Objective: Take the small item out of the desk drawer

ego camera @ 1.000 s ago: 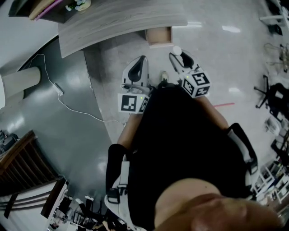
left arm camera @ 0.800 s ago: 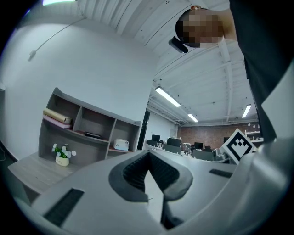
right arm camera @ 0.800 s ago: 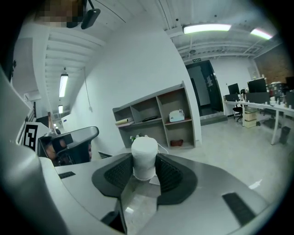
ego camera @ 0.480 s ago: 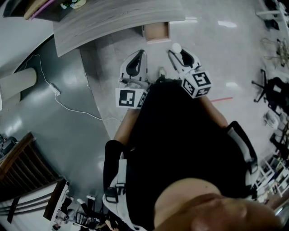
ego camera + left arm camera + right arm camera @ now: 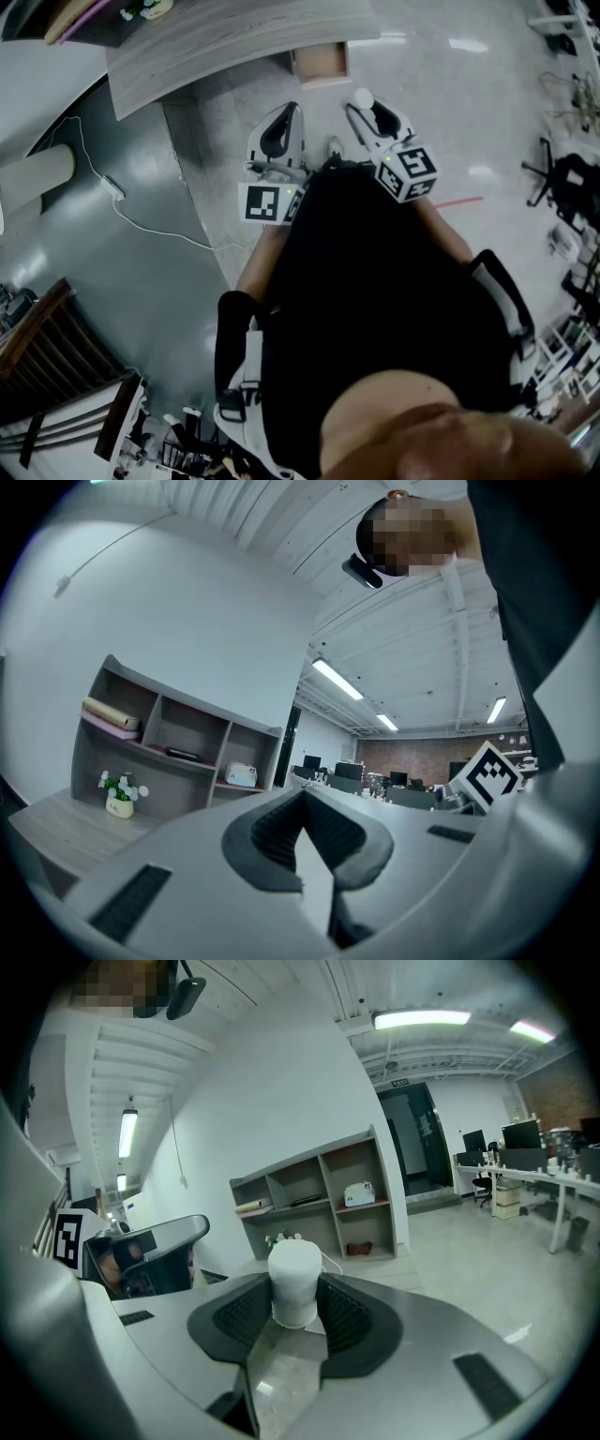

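Note:
In the head view the open wooden drawer (image 5: 322, 62) juts from the curved grey desk (image 5: 225, 37). Just below the drawer, over the floor, my right gripper (image 5: 367, 105) is shut on the small white item (image 5: 363, 97), a stubby cylinder. The right gripper view shows the white item (image 5: 295, 1283) upright between the black pads of the right gripper (image 5: 296, 1309), sticking out above them. To its left my left gripper (image 5: 284, 120) is raised level with it; in the left gripper view the left gripper (image 5: 302, 801) has its pads meeting at the tips, with nothing held.
A grey cubby shelf (image 5: 173, 747) with a small potted plant (image 5: 119, 797) stands on the desk. A white cable (image 5: 141, 217) trails over the dark floor at the left. A wooden chair (image 5: 56, 366) stands at lower left, and office chairs and desks at the right.
The desk, drawer and both grippers have slid slightly up and left in the head view. The right gripper keeps its hold on the white item; the left stays shut.

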`<state>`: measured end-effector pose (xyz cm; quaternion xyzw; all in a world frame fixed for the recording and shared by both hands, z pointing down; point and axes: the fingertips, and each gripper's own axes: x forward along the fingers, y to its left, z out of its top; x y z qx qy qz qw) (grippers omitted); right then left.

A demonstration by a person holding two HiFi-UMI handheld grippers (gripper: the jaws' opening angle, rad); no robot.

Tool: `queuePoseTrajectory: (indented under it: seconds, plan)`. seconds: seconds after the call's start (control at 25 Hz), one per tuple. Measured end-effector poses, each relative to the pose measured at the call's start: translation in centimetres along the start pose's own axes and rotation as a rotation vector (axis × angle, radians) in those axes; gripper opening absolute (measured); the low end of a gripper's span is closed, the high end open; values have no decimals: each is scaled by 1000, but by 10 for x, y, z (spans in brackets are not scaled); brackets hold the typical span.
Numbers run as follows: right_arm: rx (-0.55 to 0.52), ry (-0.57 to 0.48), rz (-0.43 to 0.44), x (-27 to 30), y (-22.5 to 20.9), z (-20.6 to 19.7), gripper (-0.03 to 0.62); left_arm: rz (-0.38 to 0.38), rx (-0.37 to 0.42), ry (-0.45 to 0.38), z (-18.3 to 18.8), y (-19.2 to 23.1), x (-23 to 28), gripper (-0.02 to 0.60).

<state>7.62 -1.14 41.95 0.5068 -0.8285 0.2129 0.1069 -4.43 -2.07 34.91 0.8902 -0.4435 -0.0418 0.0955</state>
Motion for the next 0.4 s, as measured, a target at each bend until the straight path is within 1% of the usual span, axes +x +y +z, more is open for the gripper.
queuePoseTrajectory:
  seconds: [0.4]
  plan:
    - [-7, 5, 2, 1, 4, 0, 150, -4, -9, 4, -3, 1, -1, -2]
